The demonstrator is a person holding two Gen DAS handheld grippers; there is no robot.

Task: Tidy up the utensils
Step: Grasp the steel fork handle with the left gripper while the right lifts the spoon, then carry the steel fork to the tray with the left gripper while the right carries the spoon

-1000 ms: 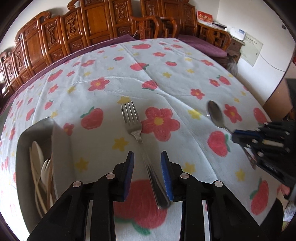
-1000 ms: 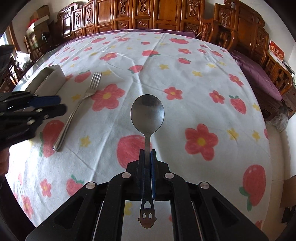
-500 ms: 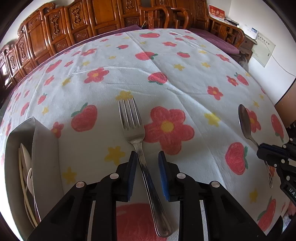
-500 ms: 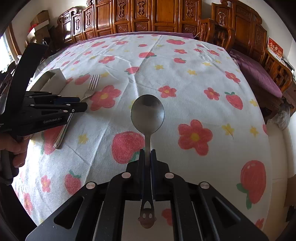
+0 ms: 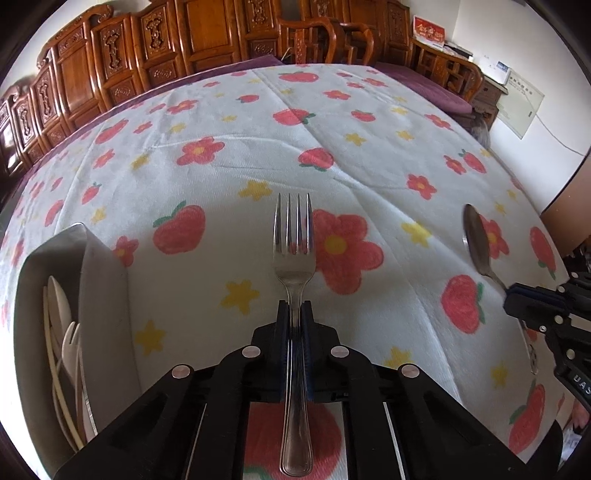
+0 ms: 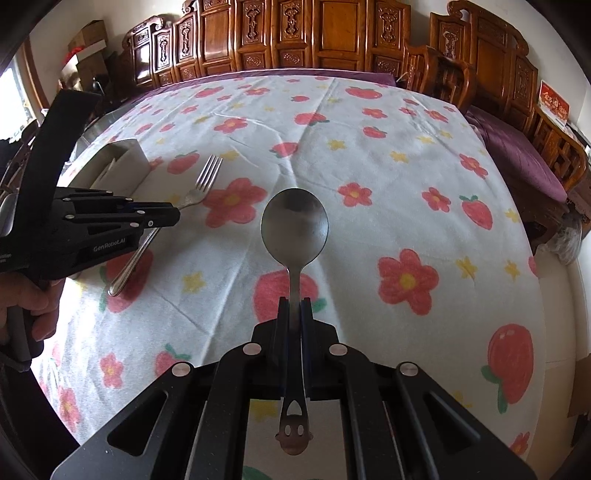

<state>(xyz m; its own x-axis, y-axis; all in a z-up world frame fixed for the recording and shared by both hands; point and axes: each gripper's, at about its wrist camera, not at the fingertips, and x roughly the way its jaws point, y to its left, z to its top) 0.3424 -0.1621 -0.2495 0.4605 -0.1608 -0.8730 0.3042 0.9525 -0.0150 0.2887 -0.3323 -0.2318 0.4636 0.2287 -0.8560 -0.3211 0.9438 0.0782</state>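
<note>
My left gripper (image 5: 294,308) is shut on the neck of a steel fork (image 5: 294,258), tines pointing away, held just over the flowered tablecloth. The fork (image 6: 202,184) and left gripper (image 6: 173,214) also show at the left of the right wrist view. My right gripper (image 6: 294,304) is shut on the handle of a steel spoon (image 6: 294,227), bowl pointing away, above the cloth. The spoon (image 5: 478,242) and right gripper (image 5: 511,295) show at the right of the left wrist view.
A grey utensil tray (image 5: 107,288) with pale plastic cutlery (image 5: 61,332) inside lies at the left; it shows in the right wrist view (image 6: 122,162) too. Carved wooden chairs (image 6: 314,33) line the table's far side. The table edge drops off at the right.
My left gripper's jaws have closed on the fork, and the fork's tines now stand straight ahead. My right gripper keeps its hold on the spoon and has lifted slightly.
</note>
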